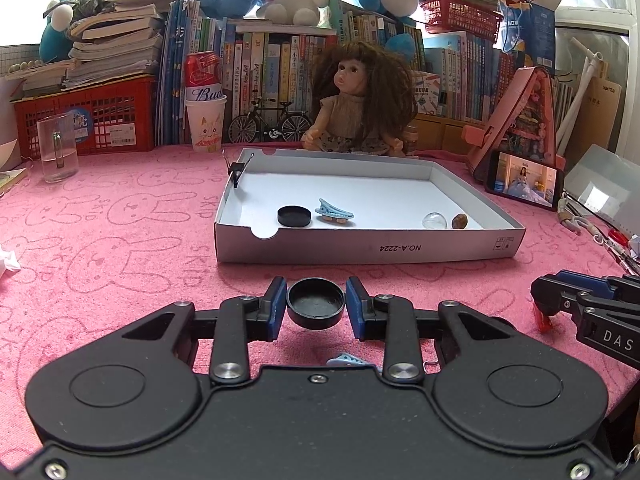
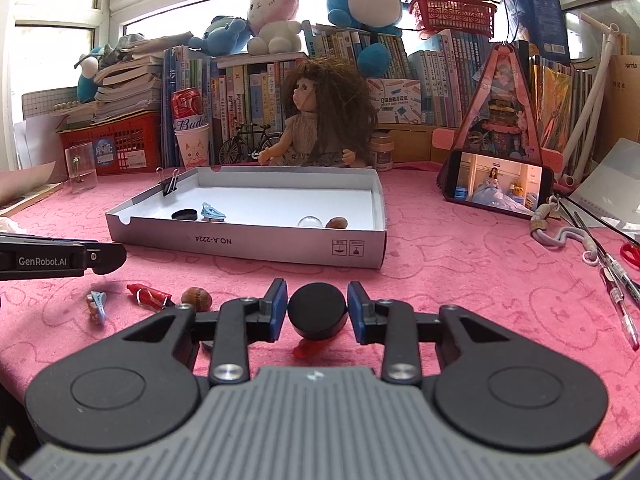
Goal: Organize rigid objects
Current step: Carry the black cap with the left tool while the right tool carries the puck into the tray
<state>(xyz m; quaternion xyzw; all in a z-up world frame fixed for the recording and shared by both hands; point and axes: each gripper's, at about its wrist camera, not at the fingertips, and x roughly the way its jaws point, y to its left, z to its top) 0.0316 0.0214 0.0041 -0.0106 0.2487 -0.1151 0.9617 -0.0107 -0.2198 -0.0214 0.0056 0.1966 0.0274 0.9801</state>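
- The left claw (image 1: 316, 307) is closed tight on a small round black plastic cap (image 1: 316, 307), hollow side up, its blue pads (image 1: 275, 309) pressing both flanks, low in the middle of the left wrist view and held above the pink rabbit-print desk cloth (image 1: 120, 248).
- The right claw (image 2: 317, 312) grips a second round black disc-shaped cap (image 2: 317, 312), flat face toward the camera, in the lower centre of the right wrist view; the jaws stand a little wider, and the pads sit against its sides.
- Beyond both claws, mid-frame, lies the shallow white cardboard box lid (image 1: 368, 246); it already holds a matching black cap (image 1: 294, 216), a blue hair clip (image 1: 335, 212), a clear glass marble (image 1: 434, 221) and a brown nut-like stone (image 1: 459, 221), with a black binder clip (image 1: 236, 170) on its left rim.
- Loose on the cloth at the lower left of the right wrist view: another blue hair clip (image 2: 98, 303), a red clip (image 2: 148, 294) and a brown nut (image 2: 196, 298).
- Judged step: both caps are picked up and carriage to the box is due.
- The next move calls for lifting each cap over the near wall and releasing beside the black cap, one claw at a time so they do not collide.
- A brown-haired doll (image 1: 360, 100) sits behind the box.
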